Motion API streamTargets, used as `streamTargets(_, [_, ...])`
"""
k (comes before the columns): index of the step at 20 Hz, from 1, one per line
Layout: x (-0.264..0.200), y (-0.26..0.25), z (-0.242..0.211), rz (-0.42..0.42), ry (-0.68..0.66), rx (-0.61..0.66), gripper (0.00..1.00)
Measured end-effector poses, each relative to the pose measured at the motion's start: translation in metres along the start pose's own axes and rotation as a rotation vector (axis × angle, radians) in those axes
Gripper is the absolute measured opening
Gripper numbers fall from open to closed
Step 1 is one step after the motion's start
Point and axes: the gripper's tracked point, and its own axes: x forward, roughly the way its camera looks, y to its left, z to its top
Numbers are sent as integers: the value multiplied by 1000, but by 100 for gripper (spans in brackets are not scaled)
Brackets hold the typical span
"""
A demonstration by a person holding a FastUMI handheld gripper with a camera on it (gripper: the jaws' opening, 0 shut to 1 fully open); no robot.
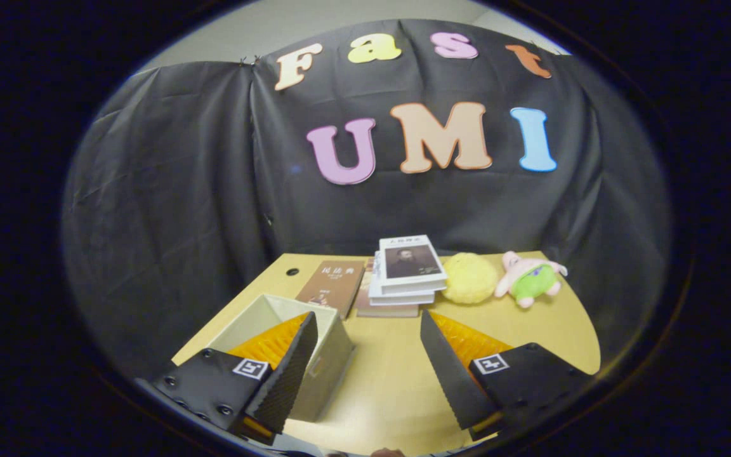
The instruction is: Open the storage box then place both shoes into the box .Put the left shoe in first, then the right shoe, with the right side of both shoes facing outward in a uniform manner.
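Observation:
My gripper (365, 355) is held above the wooden table (549, 330) with its fingers wide apart and nothing between them. A pale grey storage box (334, 355) stands on the table at the left, its top open toward me; my left finger (289, 374) overlaps its inside, so what it holds is hidden. Bare tabletop lies between the fingers.
Beyond the fingers, a brown book (332, 285) lies flat next to a stack of books (407, 273). To their right sit a yellow plush ball (470, 277) and a pink and green plush toy (530, 278). Black cloth closes the back and sides.

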Motion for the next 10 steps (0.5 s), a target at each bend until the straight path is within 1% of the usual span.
streamTargets(3, [-12,-52,17,-62,-68,-19,100])
streamTargets(6, [-23,-96,32,-135,-137,-81,100])
streamTargets(10, [-31,-131,50,-164,-206,-94,100])
